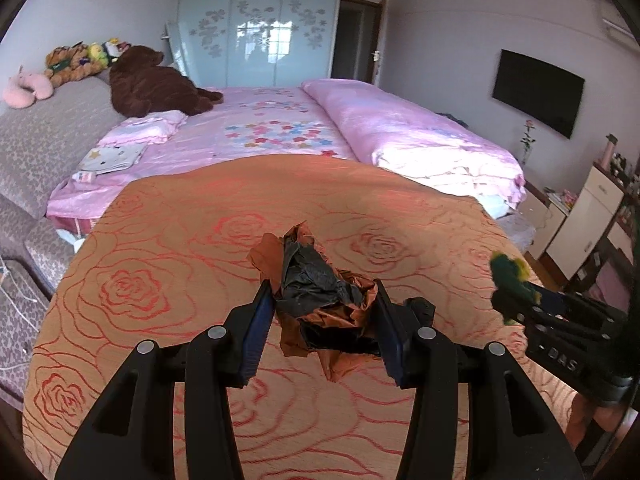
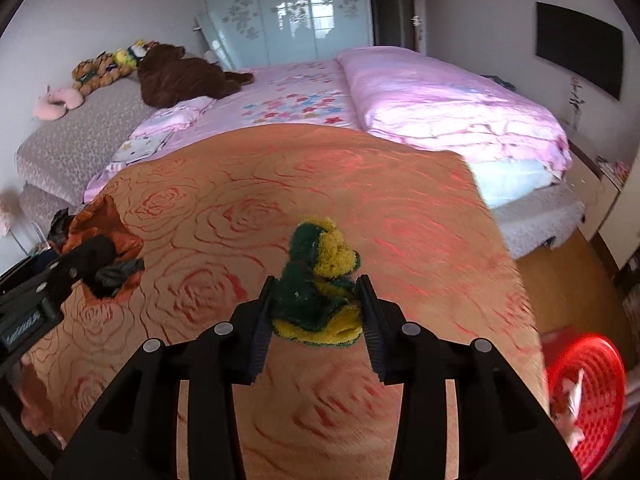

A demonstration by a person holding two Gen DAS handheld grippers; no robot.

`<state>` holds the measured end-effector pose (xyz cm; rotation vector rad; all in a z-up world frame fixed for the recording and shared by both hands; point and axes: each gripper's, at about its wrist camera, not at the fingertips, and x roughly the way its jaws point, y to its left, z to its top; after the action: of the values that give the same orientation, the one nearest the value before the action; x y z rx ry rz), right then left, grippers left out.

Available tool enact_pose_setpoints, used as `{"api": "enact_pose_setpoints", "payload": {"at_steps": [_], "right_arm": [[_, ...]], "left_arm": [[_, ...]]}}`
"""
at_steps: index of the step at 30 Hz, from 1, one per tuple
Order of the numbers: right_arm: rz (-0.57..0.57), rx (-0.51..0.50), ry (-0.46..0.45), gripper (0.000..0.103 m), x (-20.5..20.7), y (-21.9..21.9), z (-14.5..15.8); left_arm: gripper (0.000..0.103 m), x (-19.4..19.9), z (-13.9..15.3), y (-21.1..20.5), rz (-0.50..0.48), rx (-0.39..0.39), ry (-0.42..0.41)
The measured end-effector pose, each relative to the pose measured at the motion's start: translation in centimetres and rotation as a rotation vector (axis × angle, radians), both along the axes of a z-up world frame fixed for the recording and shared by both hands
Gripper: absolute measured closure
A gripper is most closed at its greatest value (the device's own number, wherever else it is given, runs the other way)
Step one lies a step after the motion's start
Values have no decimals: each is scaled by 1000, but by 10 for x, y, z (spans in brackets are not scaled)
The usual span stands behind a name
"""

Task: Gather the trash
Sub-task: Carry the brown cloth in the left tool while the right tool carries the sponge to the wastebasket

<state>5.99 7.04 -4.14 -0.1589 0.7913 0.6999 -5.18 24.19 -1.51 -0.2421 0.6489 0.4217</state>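
Note:
My left gripper (image 1: pixel 322 304) is shut on a crumpled brown and black wrapper (image 1: pixel 316 292), held above the orange rose-patterned table (image 1: pixel 168 280). My right gripper (image 2: pixel 316 304) is shut on a crumpled green and yellow scouring sponge (image 2: pixel 320 280), also lifted over the table (image 2: pixel 400 220). In the left wrist view the right gripper (image 1: pixel 516 292) shows at the right with the sponge (image 1: pixel 510 272) in it. The right wrist view has the left gripper (image 2: pixel 100 264) with the wrapper (image 2: pixel 104 224) at its left edge.
A red plastic basket (image 2: pixel 588 396) with some paper in it stands on the floor past the table's right edge. Behind the table is a bed with pink bedding (image 1: pixel 320 120), plush toys (image 1: pixel 152 84), a wardrobe (image 1: pixel 260 32) and a wall television (image 1: pixel 536 92).

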Motion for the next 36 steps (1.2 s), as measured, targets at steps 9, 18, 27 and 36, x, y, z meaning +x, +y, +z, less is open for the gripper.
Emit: {"api": "enact_pose_setpoints", "payload": {"at_steps": [9,18,27,36], "right_arm": [[-114,39,-18,64,-11,-79,16],[-213,40,-54,64,-19,-136,29],[-337,39,-70,64,-16,-191,31],[-448,43,-79,64,-15,-234,26]], "left_arm": [[57,11,8,-50,-111,36,-2],[57,27,14,-90,-217,61,5],[57,49,20,-130,-319,75,7],[57,71,19,-173,-426,91,10]]}}
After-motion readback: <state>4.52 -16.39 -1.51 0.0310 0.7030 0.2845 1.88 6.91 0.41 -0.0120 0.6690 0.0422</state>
